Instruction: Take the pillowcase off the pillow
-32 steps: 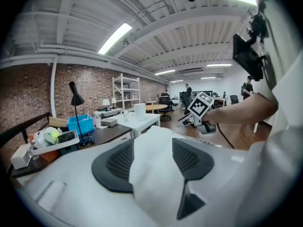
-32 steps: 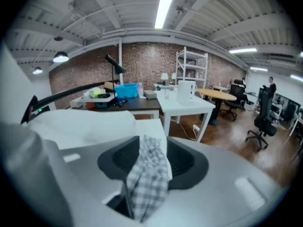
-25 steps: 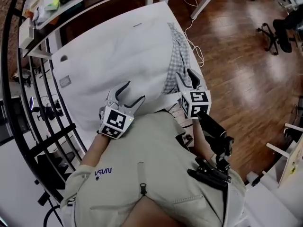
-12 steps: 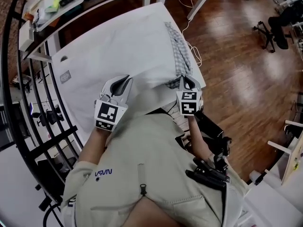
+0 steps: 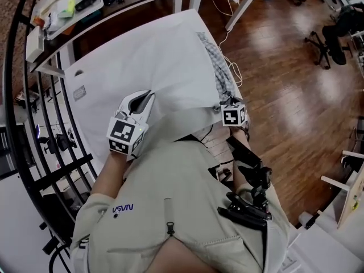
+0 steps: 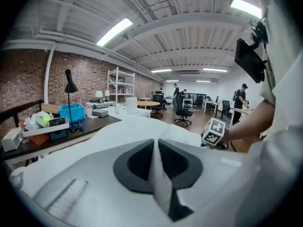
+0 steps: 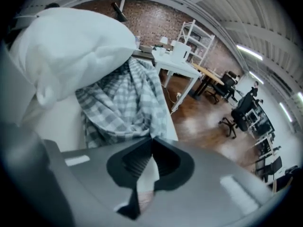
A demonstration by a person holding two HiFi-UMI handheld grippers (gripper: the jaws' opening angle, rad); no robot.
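A plump white pillow lies on the white tabletop, with a grey-and-white checked cloth bunched along its right edge. My left gripper is at the pillow's near edge. Its jaws have just been closing and now pinch a fold of white cloth between them. My right gripper points steeply down at the table's near right corner, shut on the lower end of the checked cloth. The white pillow bulges above and to the left of that cloth. The right gripper's marker cube shows beyond the left jaws.
A dark desk with trays stands behind the table. A black metal rack runs along the left. Wood floor lies to the right, with a white cable, a white side table and an office chair.
Both grippers stood open a second ago and are now shut on cloth. The right one has dropped toward the table's corner and tipped downward. The left has shifted slightly left.
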